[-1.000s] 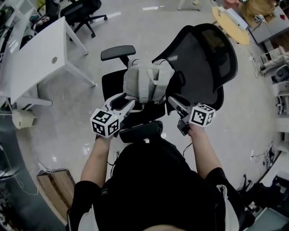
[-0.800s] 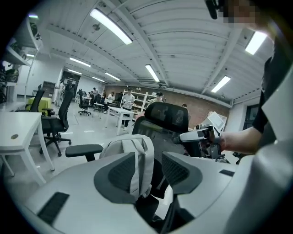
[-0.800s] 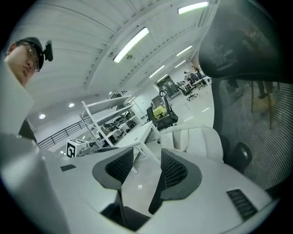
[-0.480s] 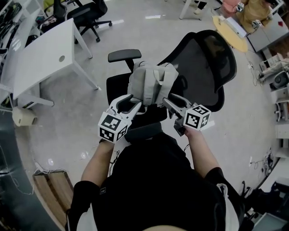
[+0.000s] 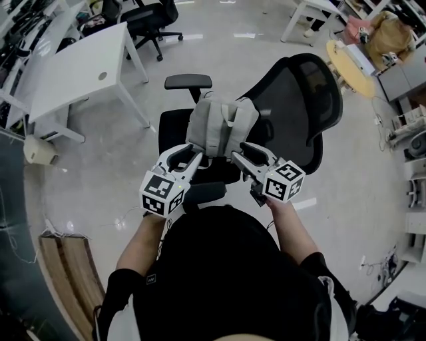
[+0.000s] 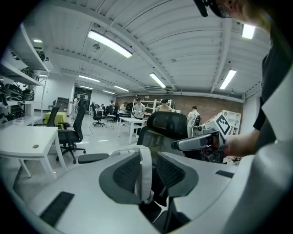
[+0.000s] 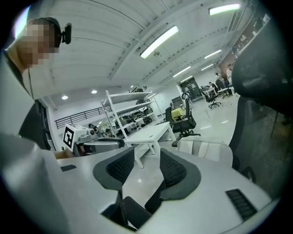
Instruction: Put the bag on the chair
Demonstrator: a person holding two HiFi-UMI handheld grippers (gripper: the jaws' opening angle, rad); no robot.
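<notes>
The grey backpack [image 5: 219,123] stands on the seat of the black office chair [image 5: 174,126], leaning towards its mesh back [image 5: 299,100]. My left gripper [image 5: 188,152] hovers at the bag's near left corner; its jaws have just been closing and stand half apart. A pale strip of the bag [image 6: 145,173] shows in their gap by the left pad, with the right pad clear of it. My right gripper [image 5: 241,152] is at the bag's near right corner. Its jaws have just been closing slightly, stay wide and hold nothing; the bag [image 7: 206,151] lies beside them.
A white desk [image 5: 80,73] stands at the far left with another black chair [image 5: 150,13] behind it. A round wooden table [image 5: 349,56] and clutter fill the far right. The chair's armrest [image 5: 188,81] juts out beyond the bag. A wooden board [image 5: 66,266] lies on the floor at the left.
Both grippers have drawn back from the bag towards my body and risen. The left jaws have narrowed. The bag stays on the seat.
</notes>
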